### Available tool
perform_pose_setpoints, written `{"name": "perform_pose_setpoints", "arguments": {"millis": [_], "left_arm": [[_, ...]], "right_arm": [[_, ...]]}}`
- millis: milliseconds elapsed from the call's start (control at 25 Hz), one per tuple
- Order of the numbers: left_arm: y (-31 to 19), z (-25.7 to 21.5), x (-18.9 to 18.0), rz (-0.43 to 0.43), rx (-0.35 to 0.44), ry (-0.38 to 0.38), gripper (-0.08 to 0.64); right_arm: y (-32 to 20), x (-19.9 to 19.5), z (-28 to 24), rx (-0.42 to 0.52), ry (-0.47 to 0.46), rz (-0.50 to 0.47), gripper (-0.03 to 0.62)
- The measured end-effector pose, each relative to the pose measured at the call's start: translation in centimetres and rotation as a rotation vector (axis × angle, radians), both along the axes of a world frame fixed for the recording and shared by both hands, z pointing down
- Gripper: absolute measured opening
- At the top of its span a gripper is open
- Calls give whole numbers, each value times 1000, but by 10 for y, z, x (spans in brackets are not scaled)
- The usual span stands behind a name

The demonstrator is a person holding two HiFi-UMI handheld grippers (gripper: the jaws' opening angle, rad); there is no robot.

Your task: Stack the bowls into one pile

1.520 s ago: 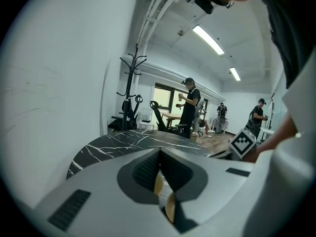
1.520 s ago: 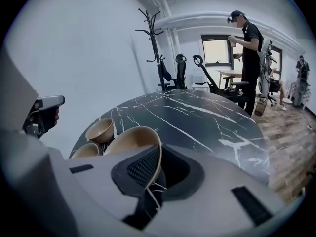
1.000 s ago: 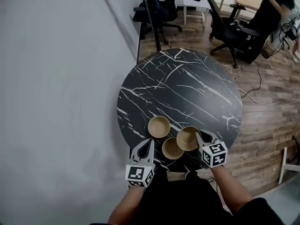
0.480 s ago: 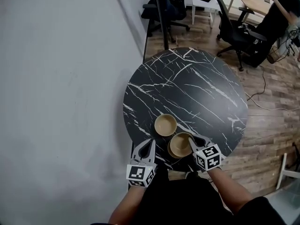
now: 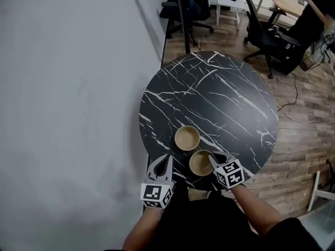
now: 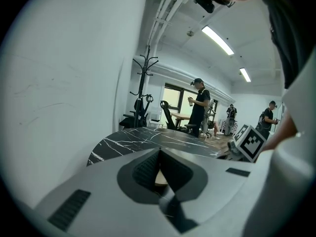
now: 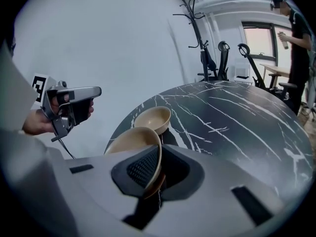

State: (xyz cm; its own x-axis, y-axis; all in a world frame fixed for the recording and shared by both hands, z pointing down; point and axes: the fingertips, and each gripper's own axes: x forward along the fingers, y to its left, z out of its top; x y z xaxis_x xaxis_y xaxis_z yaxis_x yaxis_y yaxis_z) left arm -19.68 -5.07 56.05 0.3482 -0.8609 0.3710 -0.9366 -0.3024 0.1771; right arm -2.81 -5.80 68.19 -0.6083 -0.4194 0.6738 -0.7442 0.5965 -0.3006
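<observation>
Stacking: right tool (image 5: 214,160) grips the tan bowl (image 5: 200,163) at the table (image 5: 220,98) near edge, left tool (image 5: 166,160) closed; next I release gently.

Round table (image 5: 225,93): black top with white marble-like veining, matte, most of the surface bare. Two spots are occupied, both in the half nearest the person. Far bowl (image 5: 187,138): tan, upright, open side up, standing alone on the top. Near bowl (image 5: 200,163): same tan, upright, just beside the far bowl and close to the table's near edge; whether the two touch cannot be told. Its right rim is pinched in the right gripper (image 5: 212,159). The right gripper view shows a darker brown edge beneath that rim; whether this is another bowl underneath cannot be told.
</observation>
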Motion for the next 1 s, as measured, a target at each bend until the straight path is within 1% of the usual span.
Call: {"name": "perform_pose_setpoints", "arguments": {"millis": [320,560,760,1000], "left_arm": [[1,3,-1,-7,-6,0,12],[5,2,1,-7,-5,1,12],[8,2,-1,-13,-5,5,12],[11,0,0,-14,3,2,12]], "right_arm": [[0,-5,13,-26,29,-42,31],[0,-6,11,0,49,-71,37],[-4,-4,4,27,37,-49,69],[-12,2,-11,71,13,-11,71]]}}
